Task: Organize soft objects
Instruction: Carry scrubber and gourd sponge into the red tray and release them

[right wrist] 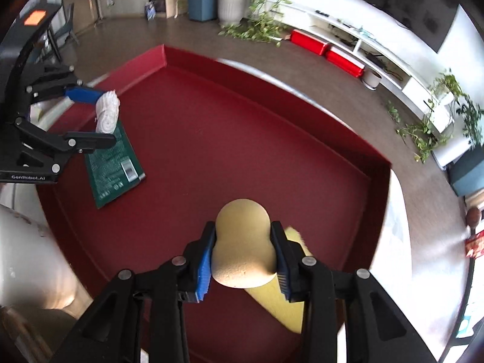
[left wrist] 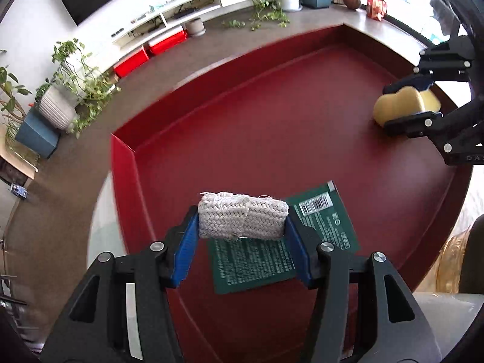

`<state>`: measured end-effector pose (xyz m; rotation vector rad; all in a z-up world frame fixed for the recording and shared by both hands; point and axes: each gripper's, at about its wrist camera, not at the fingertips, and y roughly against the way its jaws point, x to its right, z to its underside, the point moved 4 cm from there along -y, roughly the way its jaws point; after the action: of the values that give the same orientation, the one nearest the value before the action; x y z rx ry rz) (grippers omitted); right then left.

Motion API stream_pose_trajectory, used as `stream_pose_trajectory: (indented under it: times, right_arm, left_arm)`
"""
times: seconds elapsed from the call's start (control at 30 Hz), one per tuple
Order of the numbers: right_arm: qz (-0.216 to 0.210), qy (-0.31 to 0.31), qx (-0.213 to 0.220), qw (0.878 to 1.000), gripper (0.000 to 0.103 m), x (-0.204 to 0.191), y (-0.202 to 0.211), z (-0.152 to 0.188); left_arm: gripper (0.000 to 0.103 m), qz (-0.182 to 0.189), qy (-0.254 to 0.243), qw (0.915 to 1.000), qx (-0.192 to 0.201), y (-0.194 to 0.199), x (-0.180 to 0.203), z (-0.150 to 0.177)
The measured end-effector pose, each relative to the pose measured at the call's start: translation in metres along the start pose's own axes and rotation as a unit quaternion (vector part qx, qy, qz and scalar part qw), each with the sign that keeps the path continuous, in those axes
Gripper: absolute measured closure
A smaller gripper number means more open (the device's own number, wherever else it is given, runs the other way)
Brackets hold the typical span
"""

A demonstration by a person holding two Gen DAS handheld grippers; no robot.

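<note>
Clamped in my left hand-held gripper is a white braided-rope pad, hanging over the flat dark green printed packet in the big red tray. Over on the right, my right hand-held gripper is squeezing a tan peanut-shaped sponge above the same tray.

Packet flat in tray at left; woven roll above it, sponge above tray at right.
</note>
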<state>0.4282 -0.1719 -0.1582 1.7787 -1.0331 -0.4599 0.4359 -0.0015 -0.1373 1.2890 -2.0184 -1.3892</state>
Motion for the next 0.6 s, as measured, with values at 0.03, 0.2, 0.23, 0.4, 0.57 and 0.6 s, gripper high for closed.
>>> stream_pose_trajectory:
  times: [0.03, 0.2, 0.23, 0.4, 0.57, 0.6]
  right_arm:
    - [-0.001, 0.001, -0.001, 1.0, 0.063, -0.001, -0.002, -0.001]
    - [0.004, -0.004, -0.003, 1.0, 0.05, 0.001, -0.006, 0.002]
    - [0.004, -0.005, -0.002, 1.0, 0.049, 0.001, -0.005, 0.003]
    - [-0.004, -0.029, 0.025, 0.999, 0.034, 0.011, 0.012, 0.005]
    - [-0.01, -0.077, 0.058, 0.995, 0.031, 0.028, 0.045, 0.021]
    - [-0.009, -0.089, 0.066, 0.994, 0.031, 0.031, 0.053, 0.026]
  left_arm:
    - [0.05, 0.002, 0.005, 1.0, 0.002, -0.001, 0.0, 0.001]
    - [0.041, 0.007, 0.024, 0.9997, 0.007, 0.002, -0.006, 0.005]
    - [0.04, 0.008, 0.026, 0.9996, 0.008, 0.003, -0.007, 0.006]
    - [0.03, 0.035, 0.072, 0.996, 0.038, 0.029, -0.027, 0.012]
    - [0.02, 0.036, 0.146, 0.9844, 0.092, 0.086, -0.064, 0.038]
    - [0.019, 0.035, 0.156, 0.9818, 0.103, 0.097, -0.068, 0.045]
